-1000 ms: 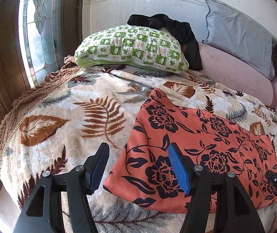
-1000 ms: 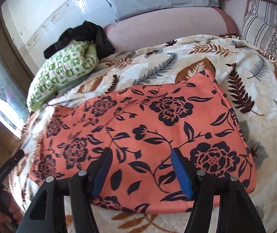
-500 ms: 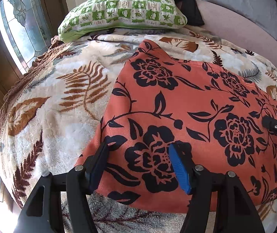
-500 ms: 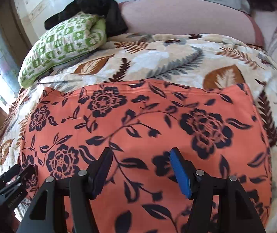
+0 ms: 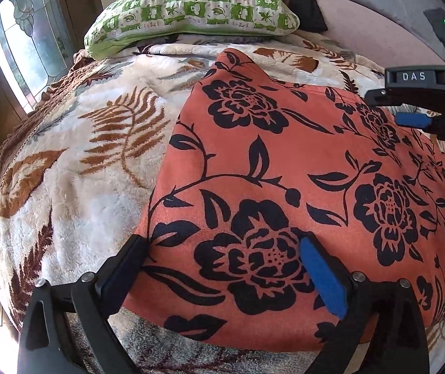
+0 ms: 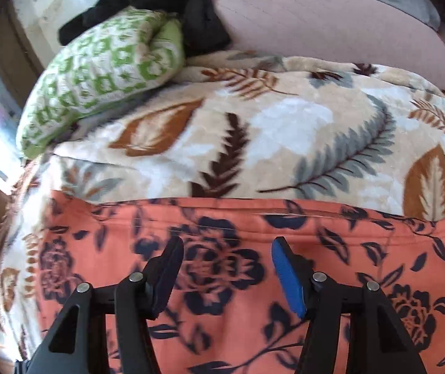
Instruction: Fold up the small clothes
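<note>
Both tongs hover apart, the left tongs (image 5: 224,263) widening and the right tongs (image 6: 227,260) narrowing, over the flat orange black-flowered cloth garment (image 5: 284,171), seemingly to pinch edges for folding.

Orange floral cloth with black flower print (image 5: 284,168) lies flat on the plush leaf-print blanket (image 5: 76,187) covering the bed. Green-and-white checked pillow (image 5: 191,3) sits behind the cloth at the blanket's far edge, black crumpled garment (image 6: 166,3) on and behind it. Pink padded headboard cushion (image 6: 331,28) runs behind the blanket, right of the pillow. Left hand-held gripper (image 5: 222,268) hangs over the cloth's near left corner, jaws opening, straddling the cloth's left edge. Right hand-held gripper (image 6: 225,274) over the cloth near its far edge, jaws closing.
</note>
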The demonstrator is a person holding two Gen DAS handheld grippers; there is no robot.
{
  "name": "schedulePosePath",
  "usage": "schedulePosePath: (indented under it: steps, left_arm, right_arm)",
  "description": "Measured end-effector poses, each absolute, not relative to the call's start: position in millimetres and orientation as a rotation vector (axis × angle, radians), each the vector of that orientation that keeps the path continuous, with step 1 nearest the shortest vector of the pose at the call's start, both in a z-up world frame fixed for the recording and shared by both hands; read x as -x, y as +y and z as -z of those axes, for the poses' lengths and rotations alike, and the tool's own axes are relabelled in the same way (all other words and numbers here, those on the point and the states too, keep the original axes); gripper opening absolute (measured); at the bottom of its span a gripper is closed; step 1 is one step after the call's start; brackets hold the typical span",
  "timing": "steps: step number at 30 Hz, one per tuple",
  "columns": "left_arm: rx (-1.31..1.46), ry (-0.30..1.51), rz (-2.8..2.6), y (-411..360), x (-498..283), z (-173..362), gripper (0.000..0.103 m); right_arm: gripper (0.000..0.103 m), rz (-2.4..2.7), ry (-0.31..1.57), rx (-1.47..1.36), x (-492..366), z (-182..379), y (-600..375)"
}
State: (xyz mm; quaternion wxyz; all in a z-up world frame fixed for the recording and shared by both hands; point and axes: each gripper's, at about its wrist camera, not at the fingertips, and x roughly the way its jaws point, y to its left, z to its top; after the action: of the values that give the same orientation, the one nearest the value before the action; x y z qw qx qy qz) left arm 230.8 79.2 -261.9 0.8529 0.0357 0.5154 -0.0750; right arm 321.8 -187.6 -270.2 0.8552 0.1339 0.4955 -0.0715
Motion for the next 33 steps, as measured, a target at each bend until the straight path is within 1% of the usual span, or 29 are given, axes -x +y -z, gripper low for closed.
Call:
schedulePosePath:
  steps: [2,4,5,7,9,11,14,18,22,23,24,25,26,27,28,30,33]
  left_arm:
    - [-0.065,1.075,0.163,81,-229,264,0.103]
    - [-0.073,1.07,0.171,81,-228,264,0.103]
    - [-0.082,1.065,0.177,80,-226,263,0.103]
    - [-0.081,1.064,0.2,83,-225,261,0.103]
    - [-0.055,1.073,0.23,88,-225,256,0.103]
    - [0.015,1.068,0.232,100,-227,248,0.103]
    - [0.157,1.029,0.192,134,-224,232,0.103]
    - [0.327,1.036,0.199,171,-223,227,0.103]
    - [0.453,1.046,0.328,181,-216,227,0.102]
    - [0.47,1.038,0.354,181,-210,225,0.1]
    - [0.49,1.034,0.379,181,-205,224,0.093]
    - [0.512,1.037,0.407,180,-200,223,0.082]
    - [0.536,1.045,0.436,178,-197,222,0.077]
    - [0.557,1.048,0.461,176,-194,221,0.068]
    - [0.575,1.046,0.481,174,-192,219,0.061]
    - [0.605,1.044,0.508,170,-189,216,0.058]
    - [0.682,1.06,0.525,165,-187,216,0.058]
  right_arm:
    - [0.062,0.084,1.067,-0.239,-328,274,-163]
    - [0.063,0.069,1.169,-0.202,-335,297,-146]
    - [0.063,0.083,1.172,-0.17,-333,303,-142]
    - [0.063,0.087,1.131,-0.156,-324,297,-138]
    - [0.063,0.082,1.112,-0.234,-310,287,-146]
    - [0.062,0.068,1.065,-0.288,-286,274,-158]
    - [0.062,0.093,1.008,-0.237,-240,261,-169]
    - [0.062,0.073,1.002,-0.273,-174,275,-193]
    - [0.063,0.067,0.986,-0.225,-129,274,-187]
    - [0.063,0.072,0.993,-0.229,-126,272,-185]
    - [0.063,0.07,0.997,-0.241,-124,270,-186]
    - [0.063,0.068,0.994,-0.258,-122,269,-188]
    - [0.063,0.066,0.991,-0.277,-120,270,-190]
    - [0.063,0.063,0.989,-0.3,-120,271,-193]
    - [0.063,0.062,0.987,-0.326,-120,271,-196]
    - [0.063,0.059,0.978,-0.37,-119,273,-200]
    - [0.063,0.052,0.973,-0.377,-120,274,-200]
